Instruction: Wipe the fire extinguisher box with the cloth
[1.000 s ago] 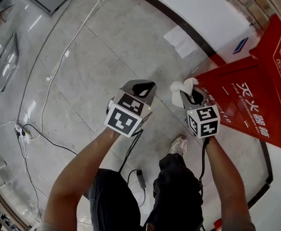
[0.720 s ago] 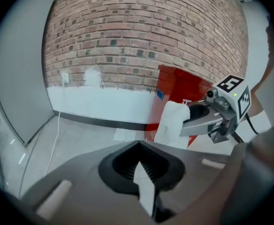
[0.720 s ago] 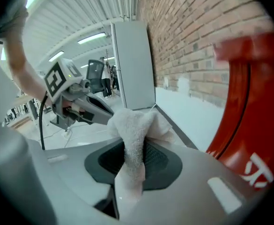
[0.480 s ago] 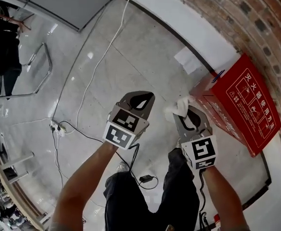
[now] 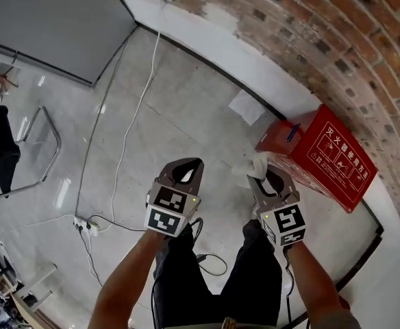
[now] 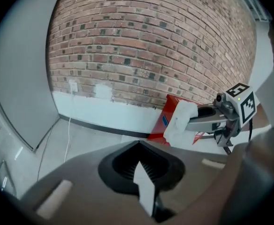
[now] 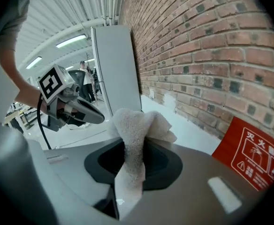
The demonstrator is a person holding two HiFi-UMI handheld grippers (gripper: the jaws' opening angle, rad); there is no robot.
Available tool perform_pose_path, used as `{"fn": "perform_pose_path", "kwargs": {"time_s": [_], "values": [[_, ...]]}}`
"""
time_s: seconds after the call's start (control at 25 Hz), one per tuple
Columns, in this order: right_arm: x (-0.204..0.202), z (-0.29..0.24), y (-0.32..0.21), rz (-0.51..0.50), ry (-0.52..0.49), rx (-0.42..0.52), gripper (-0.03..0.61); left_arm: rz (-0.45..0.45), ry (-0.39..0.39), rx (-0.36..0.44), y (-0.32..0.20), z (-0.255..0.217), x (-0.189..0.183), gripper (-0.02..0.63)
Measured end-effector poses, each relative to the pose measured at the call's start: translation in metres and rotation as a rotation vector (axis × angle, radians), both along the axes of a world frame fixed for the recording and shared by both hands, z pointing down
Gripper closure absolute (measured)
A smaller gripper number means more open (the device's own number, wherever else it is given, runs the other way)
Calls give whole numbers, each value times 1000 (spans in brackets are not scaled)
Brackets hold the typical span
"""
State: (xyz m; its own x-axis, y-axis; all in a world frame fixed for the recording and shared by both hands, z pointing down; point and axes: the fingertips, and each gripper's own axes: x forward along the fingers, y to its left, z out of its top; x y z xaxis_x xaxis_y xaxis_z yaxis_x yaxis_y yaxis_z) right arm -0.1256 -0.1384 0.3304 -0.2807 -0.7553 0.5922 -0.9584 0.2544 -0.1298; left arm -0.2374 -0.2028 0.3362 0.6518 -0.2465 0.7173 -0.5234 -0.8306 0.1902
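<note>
right claw (image 5: 260, 177) clamping cloth (image 5: 252, 163), fire extinguisher box (image 5: 325, 157) nearby

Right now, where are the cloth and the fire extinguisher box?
cloth (image 7: 136, 123), right gripper view, on its bunched upper fold.
fire extinguisher box (image 5: 333, 157), head view, on its red printed face.

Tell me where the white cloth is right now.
The white terry cloth is pinched in the right hand-held gripper, right of centre in the head view, just left of the red fire extinguisher box by the brick wall.
</note>
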Motion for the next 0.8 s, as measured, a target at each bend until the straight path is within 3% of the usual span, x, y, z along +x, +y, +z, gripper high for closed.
{"fn": "perform_pose_path", "kwargs": {"time_s": [0.12,0.24,0.4,0.64,0.8], "values": [[7,6,-9,162,51,-62,465,86,23,31,-25,-10,-7,614],[5,-2,-10,349,34,-129,463,198,52,17,-35,-23,-16,614],[8,-34,-22,489,90,-124,463,320,72,-35,-48,-34,-14,614],[47,-38,-23,720,188,-98,463,530,61,-43,-70,-30,44,614],[78,-15,-22,939,169,-80,463,698,38,-39,-86,-13,95,614]]}}
